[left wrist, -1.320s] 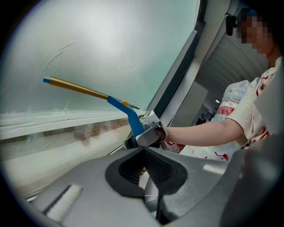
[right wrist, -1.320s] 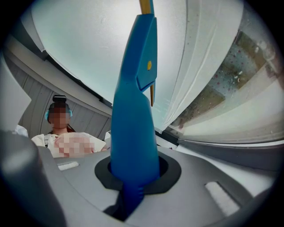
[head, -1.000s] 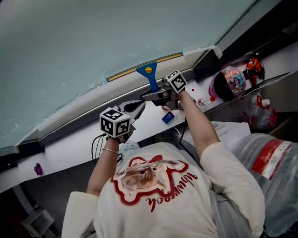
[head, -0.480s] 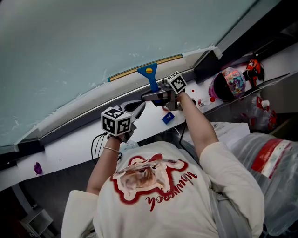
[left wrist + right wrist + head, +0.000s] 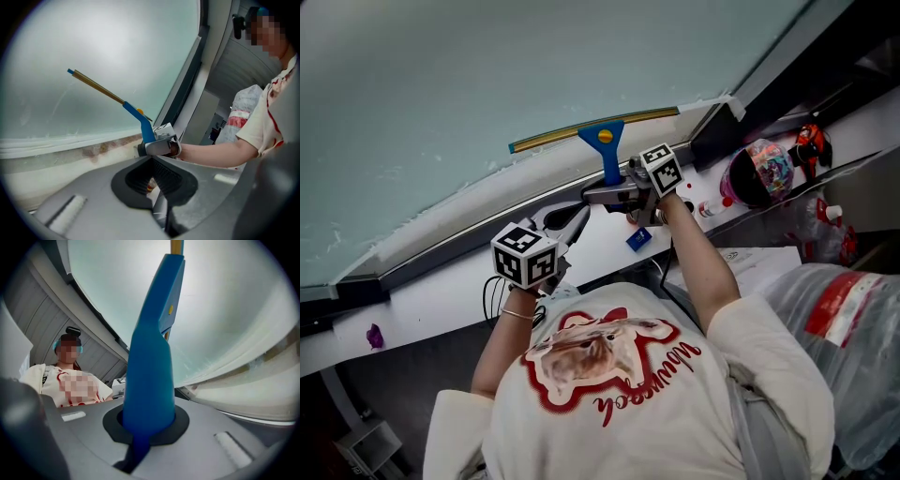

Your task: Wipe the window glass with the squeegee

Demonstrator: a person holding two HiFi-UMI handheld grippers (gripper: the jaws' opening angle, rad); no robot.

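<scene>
- The squeegee (image 5: 604, 150) is located at the lower part of the window glass (image 5: 487, 75), just above the bottom frame rail (image 5: 469, 239).
- Its blue handle is directed down and toward the near side. The brass-coloured blade (image 5: 581, 127) runs left to right, with the right end set higher.
- The blade is seen lying along the pane in the left gripper view. Actual contact cannot be confirmed.
- The right gripper (image 5: 605, 190) is clamped on the lower end of the blue handle. Its jaws have just been closing, and the handle is seen filling the space between the pads in the right gripper view.
- The left gripper (image 5: 569, 218) is positioned lower and to the left of the right gripper, over the white sill (image 5: 431, 295), well apart from the squeegee.
- Its jaws are drawn together with only a narrow slit left. Nothing is gripped between them.
- A small blue item (image 5: 638, 236) is found on the sill, just near of the right gripper.
- A small purple item (image 5: 374, 336) is found at the far left end of the sill.
</scene>
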